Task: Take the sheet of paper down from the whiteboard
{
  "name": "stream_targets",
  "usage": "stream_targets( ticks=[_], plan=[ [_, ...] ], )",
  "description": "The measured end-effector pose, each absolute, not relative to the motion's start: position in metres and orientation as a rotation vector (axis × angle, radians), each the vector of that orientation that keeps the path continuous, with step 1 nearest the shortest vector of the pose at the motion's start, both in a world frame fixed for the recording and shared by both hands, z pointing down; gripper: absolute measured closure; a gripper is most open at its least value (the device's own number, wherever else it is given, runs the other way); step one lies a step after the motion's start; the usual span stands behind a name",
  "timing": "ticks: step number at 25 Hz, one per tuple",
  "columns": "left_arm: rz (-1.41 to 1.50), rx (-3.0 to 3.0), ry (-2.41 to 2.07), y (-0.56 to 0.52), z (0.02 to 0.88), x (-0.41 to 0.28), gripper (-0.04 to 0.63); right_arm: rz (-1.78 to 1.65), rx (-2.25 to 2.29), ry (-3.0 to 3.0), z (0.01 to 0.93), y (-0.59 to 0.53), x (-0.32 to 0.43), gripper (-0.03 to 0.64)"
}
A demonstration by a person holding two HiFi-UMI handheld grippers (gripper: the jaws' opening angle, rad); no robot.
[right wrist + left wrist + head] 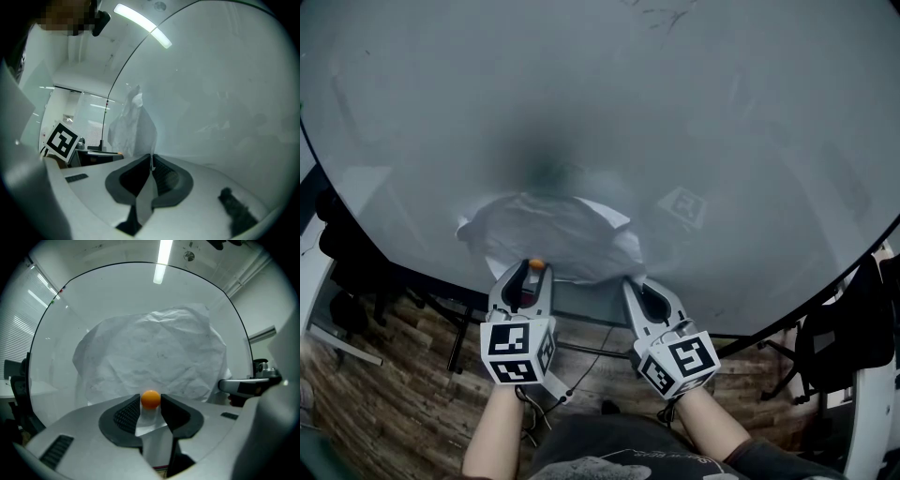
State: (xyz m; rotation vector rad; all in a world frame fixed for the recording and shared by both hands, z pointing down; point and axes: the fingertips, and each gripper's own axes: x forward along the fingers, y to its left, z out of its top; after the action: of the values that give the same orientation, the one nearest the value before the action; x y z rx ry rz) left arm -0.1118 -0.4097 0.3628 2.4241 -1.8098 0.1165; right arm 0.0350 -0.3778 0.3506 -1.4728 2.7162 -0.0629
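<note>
A crumpled white sheet of paper [553,232] hangs low on the whiteboard [675,112]. My left gripper [534,266] is at the sheet's lower edge, its pads closed against a small round orange magnet [536,264]. In the left gripper view the magnet [150,399] sits between the tips of the left gripper [150,405], with the paper [154,350] spread behind it. My right gripper [630,281] is at the sheet's lower right corner. In the right gripper view the right gripper [151,159] is shut on the thin edge of the paper [131,131].
The whiteboard [225,93] stands on a dark frame with legs [455,347] on a wooden floor [403,394]. Dark objects stand at the left [347,244] and right [844,347]. A ceiling light strip [161,261] reflects in the board.
</note>
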Motion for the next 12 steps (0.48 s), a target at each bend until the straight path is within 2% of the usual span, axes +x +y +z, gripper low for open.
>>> stream_targets(
  ticks=[3,12],
  plan=[
    [0.120,2.429,-1.800,-0.4099,0.3629,-0.1115,0.463,-0.063,-1.480,2.713,0.3508,-0.3778,0.0357,0.584],
    [0.135,2.449,-1.769,-0.4090,0.3648,-0.1124,0.468,-0.094,-1.488,2.712,0.3468,-0.3787,0.0361,0.591]
  ],
)
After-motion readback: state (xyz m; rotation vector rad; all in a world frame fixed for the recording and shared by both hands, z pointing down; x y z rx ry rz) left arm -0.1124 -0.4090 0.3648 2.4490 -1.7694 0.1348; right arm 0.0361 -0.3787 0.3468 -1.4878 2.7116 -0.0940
